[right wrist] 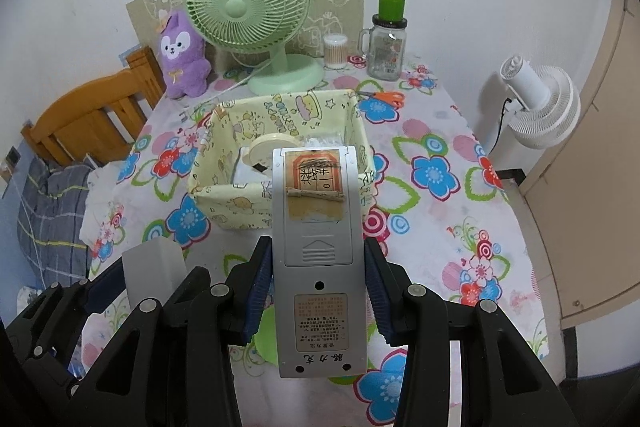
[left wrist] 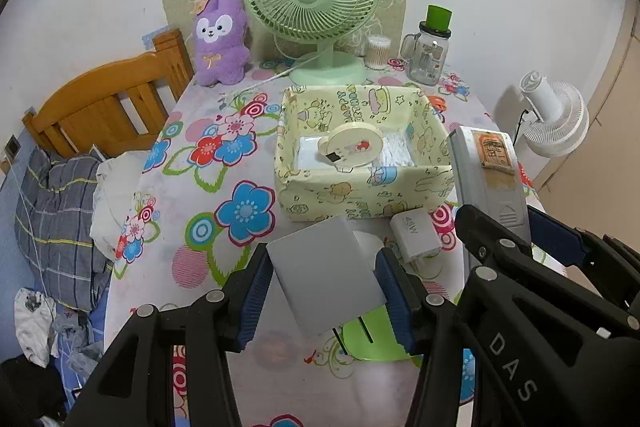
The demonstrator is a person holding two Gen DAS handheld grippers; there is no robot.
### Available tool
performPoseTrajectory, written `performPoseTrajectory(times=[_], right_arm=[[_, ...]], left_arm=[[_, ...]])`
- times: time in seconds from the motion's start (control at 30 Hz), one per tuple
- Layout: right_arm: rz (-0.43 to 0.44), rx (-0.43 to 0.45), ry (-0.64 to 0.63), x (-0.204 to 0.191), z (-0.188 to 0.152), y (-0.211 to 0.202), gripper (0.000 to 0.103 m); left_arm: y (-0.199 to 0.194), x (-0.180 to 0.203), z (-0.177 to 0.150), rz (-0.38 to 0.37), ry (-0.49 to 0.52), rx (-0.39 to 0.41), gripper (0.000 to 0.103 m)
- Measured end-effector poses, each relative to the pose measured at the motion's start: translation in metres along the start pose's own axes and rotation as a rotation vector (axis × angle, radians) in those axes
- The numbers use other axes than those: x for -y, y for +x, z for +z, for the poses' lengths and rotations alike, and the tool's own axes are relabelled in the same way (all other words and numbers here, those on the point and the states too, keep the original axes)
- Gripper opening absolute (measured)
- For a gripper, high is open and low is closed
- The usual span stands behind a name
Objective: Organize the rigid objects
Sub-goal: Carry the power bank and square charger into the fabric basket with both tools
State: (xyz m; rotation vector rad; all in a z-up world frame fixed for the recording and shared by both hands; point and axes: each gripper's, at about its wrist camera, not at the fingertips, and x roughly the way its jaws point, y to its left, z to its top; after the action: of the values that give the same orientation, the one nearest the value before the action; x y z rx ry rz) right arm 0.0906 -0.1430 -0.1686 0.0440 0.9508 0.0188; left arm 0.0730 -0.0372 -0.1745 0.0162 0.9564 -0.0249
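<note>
My left gripper [left wrist: 326,291] is shut on a flat grey rectangular block [left wrist: 326,271], held above the flowered tablecloth. My right gripper [right wrist: 318,291] is shut on a grey remote control [right wrist: 318,247], back side up, with an orange sticker on it. Both hang just in front of a pale yellow fabric box [left wrist: 360,195], which holds a round cream item [left wrist: 352,145] and something white. A white charger [left wrist: 416,233] lies on the cloth by the box's front wall. A green flat thing [left wrist: 372,339] lies under the block, partly hidden.
At the table's back stand a green fan [left wrist: 312,3], a purple plush [left wrist: 220,39], a cotton swab tub [left wrist: 378,51] and a glass jar with a green lid [left wrist: 430,55]. Orange scissors [right wrist: 384,98] lie behind the box. A wooden headboard [left wrist: 100,103] and bedding are left, a white fan [right wrist: 536,107] right.
</note>
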Motion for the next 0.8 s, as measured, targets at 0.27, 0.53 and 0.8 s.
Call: performPoseTrajectory(times=[0.27, 0.53, 0.8], right_arm=[[-0.001, 0.015, 0.001, 0.002, 0.011, -0.006, 0.048], [0.013, 0.014, 0.002, 0.001, 0.026, 0.000, 0.048], [0.021, 0.015, -0.004, -0.001, 0.049, 0.013, 0.048]], left_arm=[[-0.004, 0.003, 0.011, -0.017, -0.009, 0.009, 0.055], [-0.001, 0.003, 0.026, -0.012, -0.004, 0.019, 0.055], [0.013, 0.000, 0.047, -0.025, -0.015, 0.013, 0.055]])
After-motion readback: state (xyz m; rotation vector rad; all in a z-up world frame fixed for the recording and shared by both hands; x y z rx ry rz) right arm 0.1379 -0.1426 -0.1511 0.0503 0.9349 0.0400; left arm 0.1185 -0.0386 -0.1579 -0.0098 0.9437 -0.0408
